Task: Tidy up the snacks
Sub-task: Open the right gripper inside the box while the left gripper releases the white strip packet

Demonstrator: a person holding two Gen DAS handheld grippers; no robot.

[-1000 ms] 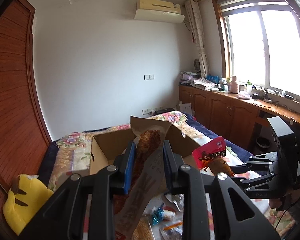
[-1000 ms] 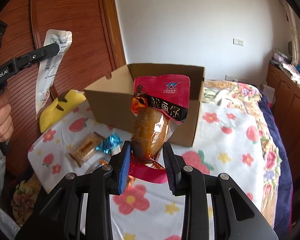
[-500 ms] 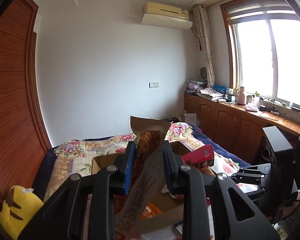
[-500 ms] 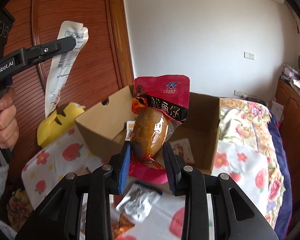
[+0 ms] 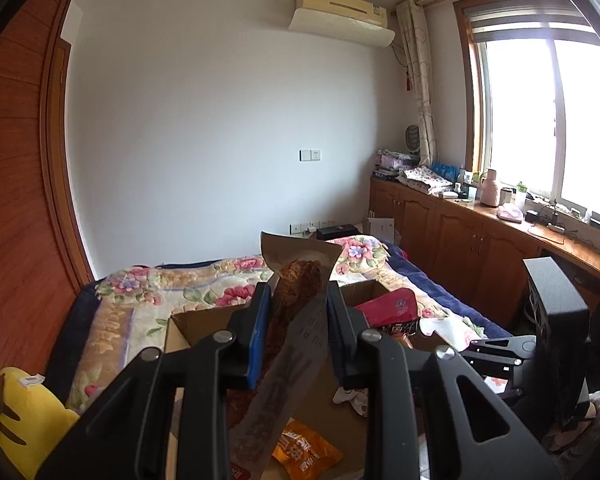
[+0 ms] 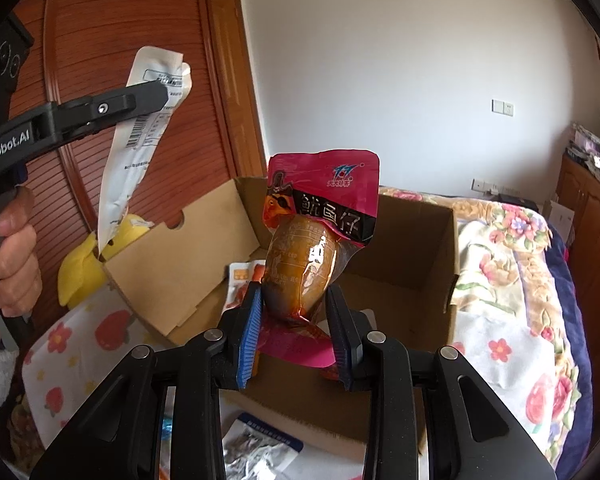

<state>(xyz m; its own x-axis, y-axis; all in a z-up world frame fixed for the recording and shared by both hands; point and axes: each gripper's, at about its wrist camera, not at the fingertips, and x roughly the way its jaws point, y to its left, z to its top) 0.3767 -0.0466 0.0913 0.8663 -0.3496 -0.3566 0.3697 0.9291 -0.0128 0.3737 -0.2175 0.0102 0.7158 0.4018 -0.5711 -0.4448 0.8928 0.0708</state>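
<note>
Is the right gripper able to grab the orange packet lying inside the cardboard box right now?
Probably not: the right gripper is already shut on the red squid pouch, though the cardboard box is open above the orange packet.

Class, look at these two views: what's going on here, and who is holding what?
A person is sorting snacks into a cardboard box on a bed. The right gripper is shut on a red squid pouch, held over the open box. The left gripper is shut on a long grey packet, also above the box. An orange packet already lies inside, and more snacks wait on the bed in front of the box.
</note>
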